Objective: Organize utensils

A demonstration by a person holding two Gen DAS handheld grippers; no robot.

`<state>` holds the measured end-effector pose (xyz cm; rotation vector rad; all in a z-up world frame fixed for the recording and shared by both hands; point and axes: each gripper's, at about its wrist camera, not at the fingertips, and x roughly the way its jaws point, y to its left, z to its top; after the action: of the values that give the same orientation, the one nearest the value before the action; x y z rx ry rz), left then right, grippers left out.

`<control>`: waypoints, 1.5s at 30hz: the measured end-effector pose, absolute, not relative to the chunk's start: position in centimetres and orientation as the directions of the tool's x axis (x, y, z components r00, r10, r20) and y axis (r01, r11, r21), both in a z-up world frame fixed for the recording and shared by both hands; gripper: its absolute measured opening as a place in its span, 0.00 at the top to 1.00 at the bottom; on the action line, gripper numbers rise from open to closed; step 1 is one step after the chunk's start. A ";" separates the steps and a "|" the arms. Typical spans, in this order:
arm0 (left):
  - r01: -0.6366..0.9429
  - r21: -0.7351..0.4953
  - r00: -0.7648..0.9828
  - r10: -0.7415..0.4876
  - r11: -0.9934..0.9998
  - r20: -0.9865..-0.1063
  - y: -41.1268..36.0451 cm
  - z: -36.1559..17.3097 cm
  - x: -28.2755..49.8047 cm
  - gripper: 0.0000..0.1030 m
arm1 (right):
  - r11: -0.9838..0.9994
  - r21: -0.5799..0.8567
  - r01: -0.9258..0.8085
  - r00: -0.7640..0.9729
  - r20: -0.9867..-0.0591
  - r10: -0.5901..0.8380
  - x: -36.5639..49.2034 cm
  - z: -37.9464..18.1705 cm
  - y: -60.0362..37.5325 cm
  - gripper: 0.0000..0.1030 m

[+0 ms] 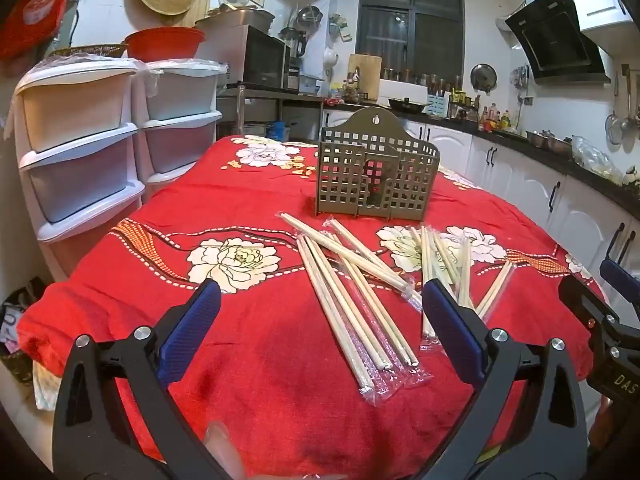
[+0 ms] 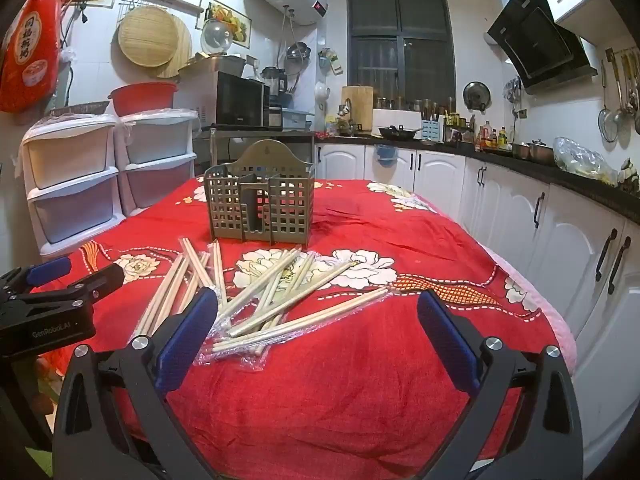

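Left gripper [image 1: 320,316] just before wrapped chopsticks [image 1: 352,292]

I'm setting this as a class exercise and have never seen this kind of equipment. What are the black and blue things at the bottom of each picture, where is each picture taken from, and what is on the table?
No robot is here: a person holds one two-finger tool in each hand, each with a wide-angle camera looking forward along its blue-padded fingers. One picture comes from the left tool, the other from the right tool. Both tools are open and hold nothing. Each camera also catches the other tool at its edge. On the red flowered tablecloth lie loose chopsticks, several pairs in clear plastic sleeves. Behind them stands a perforated utensil holder, which looks empty.
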<state>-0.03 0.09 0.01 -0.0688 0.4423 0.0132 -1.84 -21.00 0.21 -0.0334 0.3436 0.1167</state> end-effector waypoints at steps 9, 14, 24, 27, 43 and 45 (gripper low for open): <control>-0.027 -0.064 0.905 -0.002 0.998 -0.426 0.1 0.0 0.1 0.10 | 0.993 -0.013 -0.121 0.935 -0.338 0.109 -1.8 0.3 -21.1 0.06; -0.024 -0.066 0.905 -0.007 0.998 -0.426 0.0 -0.1 0.1 0.10 | 0.993 -0.013 -0.120 0.935 -0.338 0.108 -1.8 0.3 -21.1 0.06; -0.021 -0.064 0.906 -0.008 0.998 -0.423 -0.3 0.2 0.1 0.10 | 0.993 -0.014 -0.120 0.935 -0.337 0.109 -1.8 0.4 -21.1 0.06; -0.021 -0.064 0.906 -0.008 0.998 -0.423 -0.3 0.2 0.1 0.10 | 0.993 -0.014 -0.120 0.935 -0.337 0.108 -1.8 0.4 -21.1 0.06; -0.028 -0.072 0.902 -0.006 0.997 -0.432 0.5 0.3 0.4 0.10 | 0.992 -0.013 -0.128 0.932 -0.342 0.116 -1.5 0.2 -21.1 0.06; -0.029 -0.077 0.901 -0.007 0.997 -0.434 0.7 0.3 0.5 0.10 | 0.991 -0.014 -0.131 0.931 -0.344 0.118 -1.5 0.1 -21.2 0.06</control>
<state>0.47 0.71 0.26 -0.0829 0.4492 0.0114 -1.46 -21.17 0.13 -0.0374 0.3502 0.1274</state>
